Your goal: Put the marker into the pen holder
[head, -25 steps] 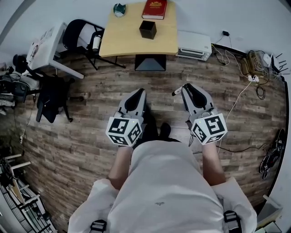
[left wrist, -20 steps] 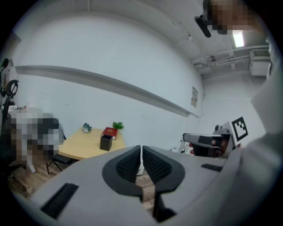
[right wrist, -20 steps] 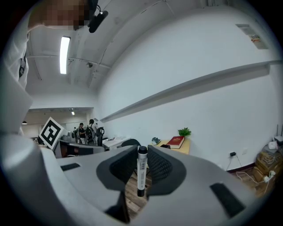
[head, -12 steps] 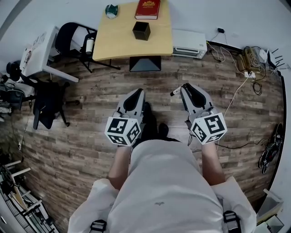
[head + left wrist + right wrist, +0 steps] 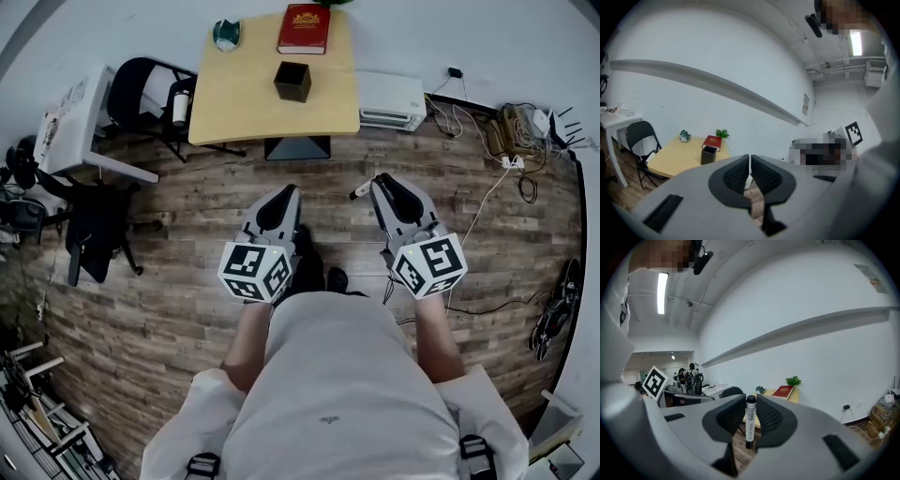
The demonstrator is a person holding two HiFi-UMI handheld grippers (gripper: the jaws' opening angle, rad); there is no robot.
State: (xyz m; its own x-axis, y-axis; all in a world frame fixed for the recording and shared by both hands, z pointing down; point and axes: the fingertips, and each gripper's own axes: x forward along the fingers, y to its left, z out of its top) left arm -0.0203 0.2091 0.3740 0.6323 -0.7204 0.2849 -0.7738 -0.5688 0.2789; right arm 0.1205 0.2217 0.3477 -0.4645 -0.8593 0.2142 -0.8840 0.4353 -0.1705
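Across the wooden floor (image 5: 169,281), well apart from the person, stands the light wooden surface (image 5: 234,103) that carries the black pen holder (image 5: 292,82), and no marker pokes out of its open top. The marker (image 5: 750,423) is far from there: the right gripper (image 5: 750,411) pinches it between its ribbed jaws, upright in the right gripper view with its dark cap at the top, and in the head view one end juts out just beside the jaw tips. The left gripper (image 5: 750,171) carries nothing; its jaws are pressed together with only a thin slit between the pads. Both grippers are held out in front of the person's body, over bare floor. So, by my reading, the pick-up is done and the carry is what is in hand; what is left is to close the whole gap to the surface, bring the marker above the holder's opening, lower it in and let go. Counting: two grippers, one marker, one pen holder, one surface; on that surface also one red book (image 5: 303,28), one small green plant (image 5: 722,133) at the far edge and one small teal object (image 5: 225,35) at the corner. One black folding chair (image 5: 141,84) stands just beside the surface.
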